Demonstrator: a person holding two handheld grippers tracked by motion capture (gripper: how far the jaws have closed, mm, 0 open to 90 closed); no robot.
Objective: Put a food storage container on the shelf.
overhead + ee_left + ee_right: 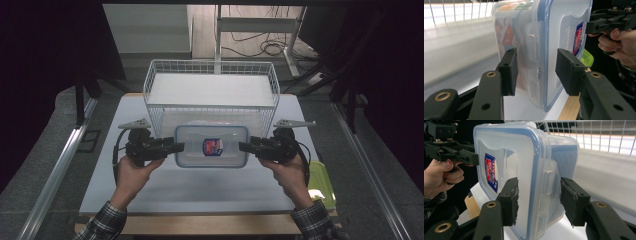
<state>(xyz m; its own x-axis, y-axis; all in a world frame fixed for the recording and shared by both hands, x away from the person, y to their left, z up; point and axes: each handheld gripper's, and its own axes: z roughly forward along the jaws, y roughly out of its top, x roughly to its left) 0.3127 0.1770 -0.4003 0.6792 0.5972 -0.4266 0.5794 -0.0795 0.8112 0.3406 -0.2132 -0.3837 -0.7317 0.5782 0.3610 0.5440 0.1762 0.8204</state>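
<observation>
On the white table, the lidded container hung lifted before the wire basket, left gripper and right gripper each pinching an end; setting it inside remained

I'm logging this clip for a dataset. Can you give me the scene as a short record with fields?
held thing: clear lidded box with a blue seal and a red-and-blue label
left gripper: clamped on the box's left end, pads over the lid's edge
right gripper: clamped on the box's right end in the same way
box pose: level, lid up, off the table
behind box: white wire basket, open at the top
other: green thing at the table's right edge
</observation>
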